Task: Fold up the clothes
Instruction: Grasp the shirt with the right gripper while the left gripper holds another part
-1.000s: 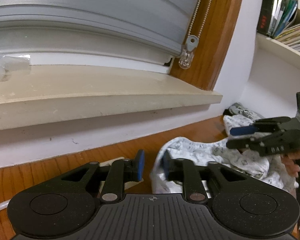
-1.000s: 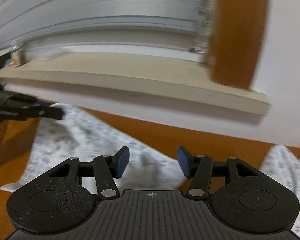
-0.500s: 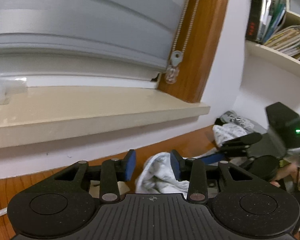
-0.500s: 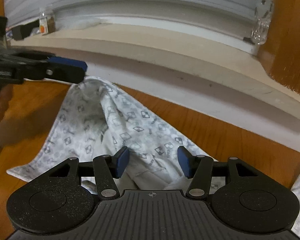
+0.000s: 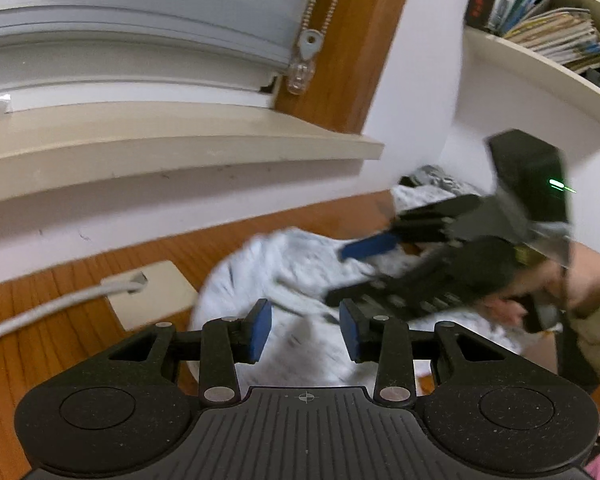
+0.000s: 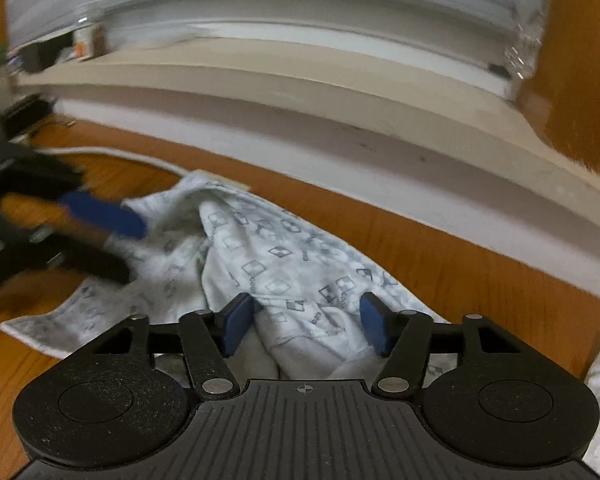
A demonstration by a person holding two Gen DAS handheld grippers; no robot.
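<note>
Table (image 6: 452, 264): wooden top, runs along a white wall under a pale window sill (image 5: 172, 148)
Blind (image 5: 140, 20): grey, lowered to the sill; bead cord with a clear pull (image 5: 300, 76) hangs at its right end
Shelf (image 5: 540, 68): off-white, upper right in the left view, stacked with books and papers
Garment (image 6: 260, 264): white cloth with a grey square print, lying crumpled on the table, one ridge raised toward the wall, its lower edge spread flat to the left
Right gripper (image 6: 304, 326): low over the near bunch of the garment; jaws part open and closing, a fold of cloth between the blue pads, pads not seen pressing on it; a hand grips its handle in the left view
Left gripper (image 5: 305, 332): jaws part open over the garment's left end; cloth lies behind the gap, blurred, cannot tell whether either pad touches it
Cable (image 5: 60, 304): white, crosses the table to a pale flat plate (image 5: 152, 292) just left of the garment
</note>
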